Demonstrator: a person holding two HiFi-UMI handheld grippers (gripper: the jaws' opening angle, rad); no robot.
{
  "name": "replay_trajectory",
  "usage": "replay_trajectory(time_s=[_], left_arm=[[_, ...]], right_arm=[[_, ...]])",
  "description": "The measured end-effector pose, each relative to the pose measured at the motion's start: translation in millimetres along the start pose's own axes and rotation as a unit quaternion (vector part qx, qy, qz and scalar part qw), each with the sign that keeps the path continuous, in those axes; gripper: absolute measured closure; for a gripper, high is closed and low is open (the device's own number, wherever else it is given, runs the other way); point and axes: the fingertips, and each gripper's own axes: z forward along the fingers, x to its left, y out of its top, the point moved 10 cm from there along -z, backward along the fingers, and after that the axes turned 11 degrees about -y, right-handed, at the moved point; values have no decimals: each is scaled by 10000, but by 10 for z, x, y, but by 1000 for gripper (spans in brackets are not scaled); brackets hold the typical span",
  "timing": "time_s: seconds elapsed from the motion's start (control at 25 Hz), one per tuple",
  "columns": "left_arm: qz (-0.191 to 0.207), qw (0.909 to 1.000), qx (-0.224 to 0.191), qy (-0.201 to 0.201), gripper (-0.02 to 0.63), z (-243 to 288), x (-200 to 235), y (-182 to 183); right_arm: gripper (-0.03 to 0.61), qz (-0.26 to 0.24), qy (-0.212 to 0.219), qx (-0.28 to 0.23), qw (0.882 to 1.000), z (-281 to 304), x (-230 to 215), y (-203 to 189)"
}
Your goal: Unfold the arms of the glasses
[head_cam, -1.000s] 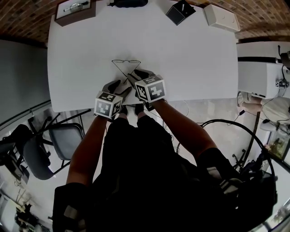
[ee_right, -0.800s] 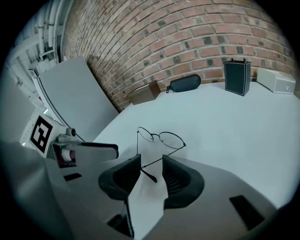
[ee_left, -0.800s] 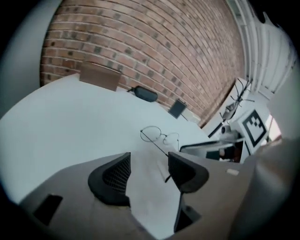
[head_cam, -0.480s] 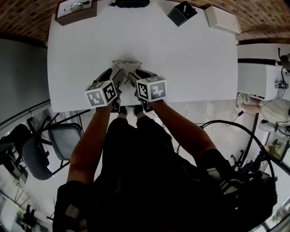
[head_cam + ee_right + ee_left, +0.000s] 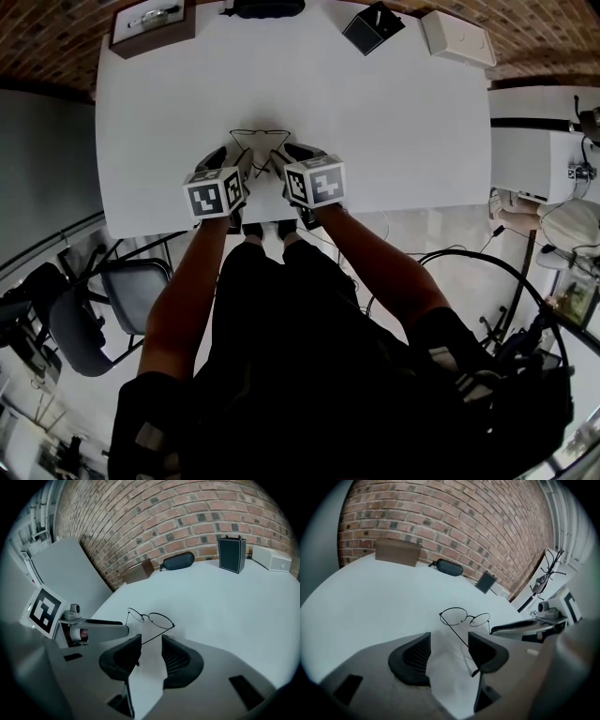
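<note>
The left gripper (image 5: 447,641) has slid in beside the right gripper (image 5: 151,644), both with jaws wide. Each straddles one arm of the wire-rimmed glasses (image 5: 261,137) on the white table (image 5: 394,112), the arms now spread wider than a second ago.

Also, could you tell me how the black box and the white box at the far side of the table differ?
The black box is dark with pale edges; the white box is light all over. The black box stands upright, the white box lies low and flat. The black box is nearer the glasses case. Both rest at the far edge of the table, by the brick wall.
</note>
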Motion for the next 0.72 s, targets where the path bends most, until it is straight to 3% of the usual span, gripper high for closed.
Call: replay_trajectory(time_s=[0.12,0.36,0.72], left_arm=[[164,9998,52,-29,360,-20,10,8],[-43,9999,-25,-88,360,-1,-27,-15],[69,10000,20,-62,360,-15,-14,-35]], right_arm=[[454,86,-76,25,9999,4,-87,-10],[442,1263,112,257,9916,-37,83,-53],[433,1200,11,405,9919,49,3,-145]])
